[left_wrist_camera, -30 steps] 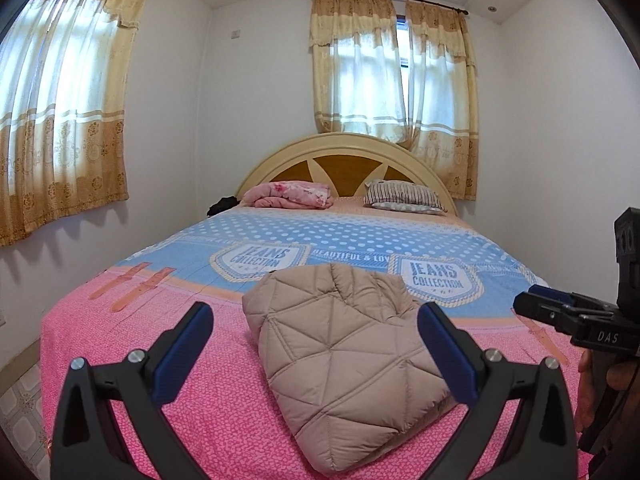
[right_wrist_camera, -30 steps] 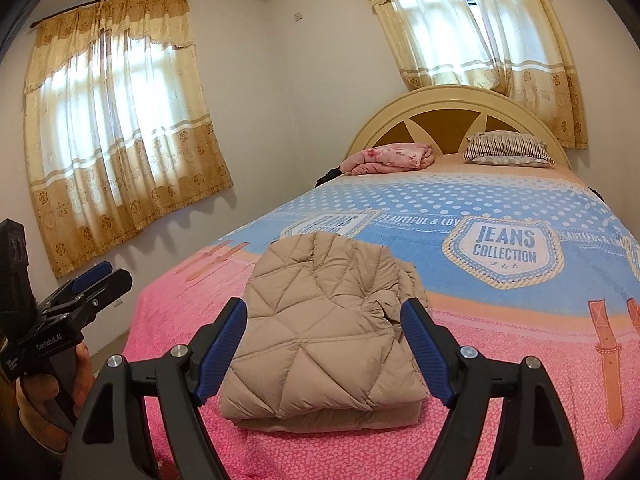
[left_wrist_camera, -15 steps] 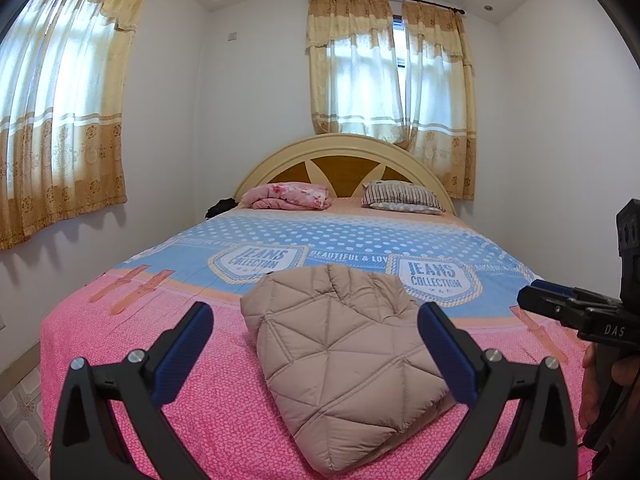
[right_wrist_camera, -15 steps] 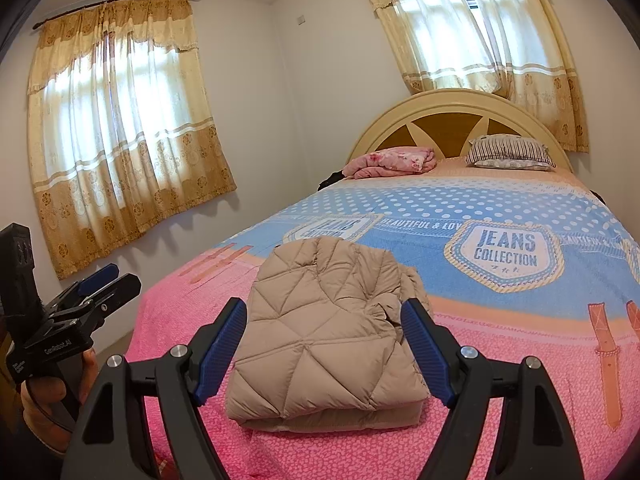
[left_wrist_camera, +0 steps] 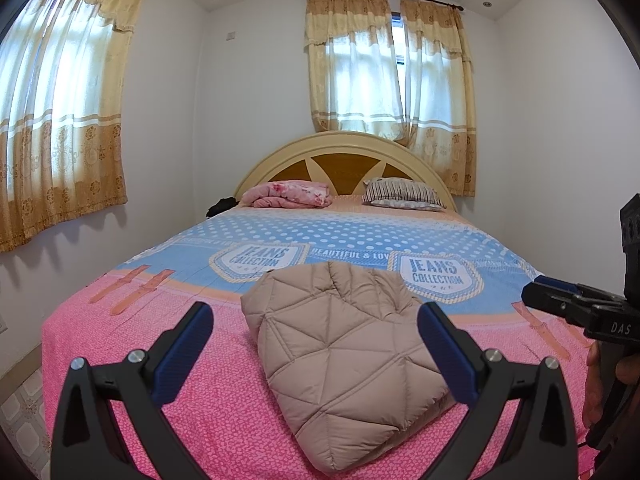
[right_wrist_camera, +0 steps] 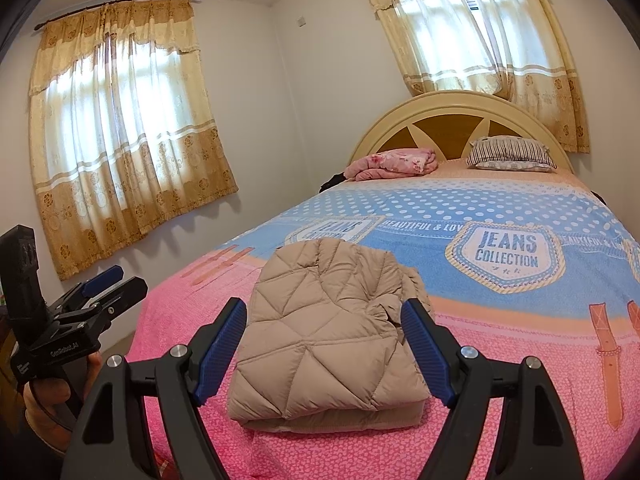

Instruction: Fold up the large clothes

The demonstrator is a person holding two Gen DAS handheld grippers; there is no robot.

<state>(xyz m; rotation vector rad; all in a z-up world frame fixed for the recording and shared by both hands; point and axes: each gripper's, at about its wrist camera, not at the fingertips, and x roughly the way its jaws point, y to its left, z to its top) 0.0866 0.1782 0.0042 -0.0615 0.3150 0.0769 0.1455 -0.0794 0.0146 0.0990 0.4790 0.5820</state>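
Two "JEANS COLLECTION" badges on the bedspread (left_wrist_camera: 360, 236); folded jacket (left_wrist_camera: 344, 356) lies free, both grippers' jaws open.

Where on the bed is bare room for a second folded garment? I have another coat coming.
Free: the blue polka-dot stretch of bedspread between the folded beige quilted jacket and the striped pillow, and the pink area to the jacket's right. Crowded: the headboard end, with the pillow and pink floral blanket.

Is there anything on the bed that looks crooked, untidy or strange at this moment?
Only a small thing. The folded beige quilted jacket lies at a slant to the bedspread stripes, and on its right side some fabric bunches out of the fold. The striped pillow and the pink blanket by the headboard look in order.
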